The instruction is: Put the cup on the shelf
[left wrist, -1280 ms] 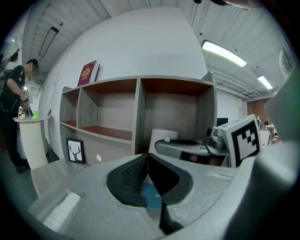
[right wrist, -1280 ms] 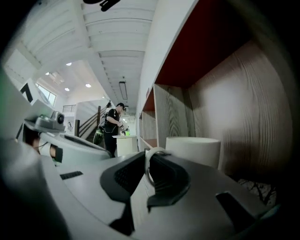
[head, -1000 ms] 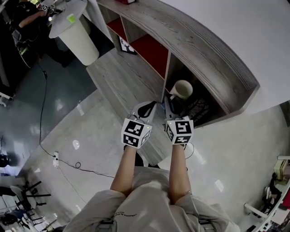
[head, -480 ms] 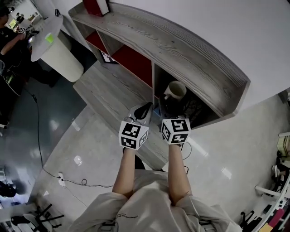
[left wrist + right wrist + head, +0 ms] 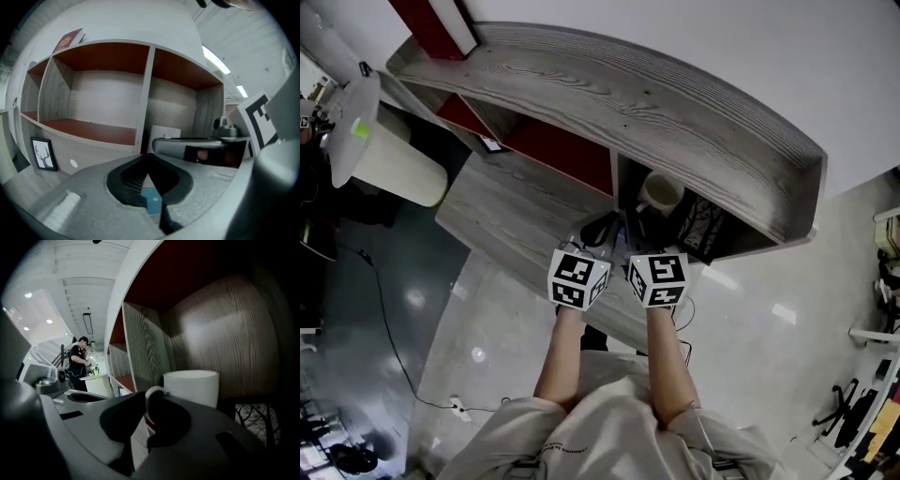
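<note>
The cup [image 5: 661, 193] held in the shelf [image 5: 675, 103]
The right gripper's [image 5: 147, 420] jaws pinch the cup's handle inside the right compartment; the left gripper [image 5: 149, 171], just left, has its jaws pressed together, empty.

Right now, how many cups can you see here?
1. The white cup is in the shelf's dark right-end compartment, its handle gripped by the right gripper. More could be hidden in that shadow.
</note>
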